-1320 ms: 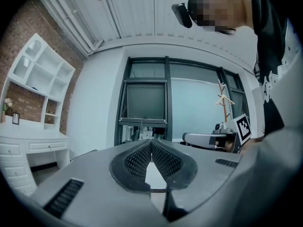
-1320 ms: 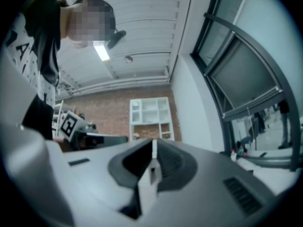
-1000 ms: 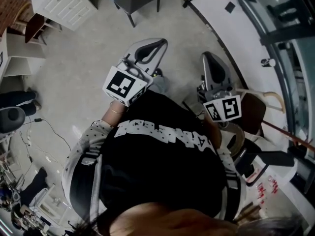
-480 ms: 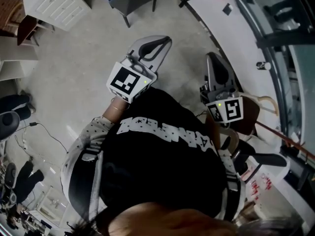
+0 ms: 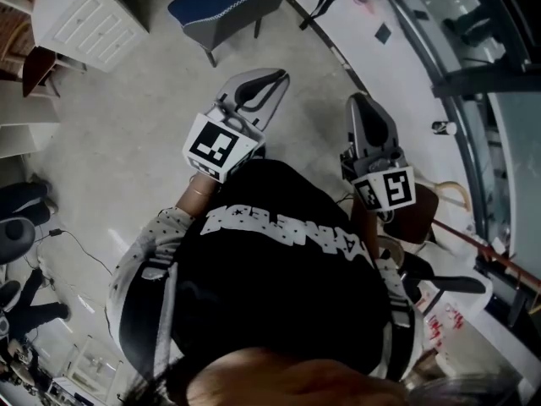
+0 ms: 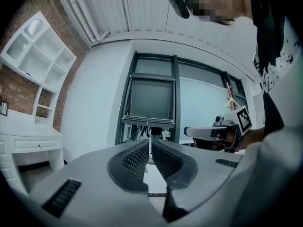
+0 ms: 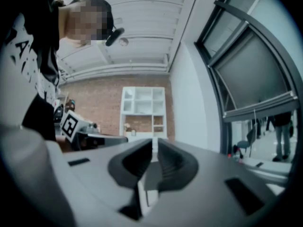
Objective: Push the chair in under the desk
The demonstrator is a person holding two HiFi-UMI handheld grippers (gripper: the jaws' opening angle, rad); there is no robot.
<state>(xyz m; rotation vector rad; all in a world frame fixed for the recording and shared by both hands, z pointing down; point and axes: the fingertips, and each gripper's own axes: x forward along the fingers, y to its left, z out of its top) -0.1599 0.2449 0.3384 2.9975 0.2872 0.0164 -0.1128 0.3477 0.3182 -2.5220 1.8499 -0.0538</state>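
A blue-seated chair [image 5: 226, 3] with dark legs stands on the grey floor at the top of the head view, apart from both grippers. A white desk with drawers [image 5: 84, 19] is at its left. A long white counter [image 5: 406, 57] curves along the windows on the right. My left gripper [image 5: 275, 76] is held out level, shut and empty, short of the chair. My right gripper [image 5: 358, 101] is beside it, also shut and empty. In the left gripper view the jaws [image 6: 151, 144] meet before a dark window frame. The right gripper's jaws [image 7: 155, 144] point at a brick wall.
A brown seat [image 5: 424, 211] and a wooden hanger [image 5: 463, 194] sit close on my right. A dark office chair [image 5: 13, 237] and floor cables [image 5: 80, 244] lie at the left. White shelves [image 7: 142, 109] stand against the brick wall.
The blue chair has come further into the head view from the top edge, and the floor has slid down the picture. Both grippers stay shut and side by side.
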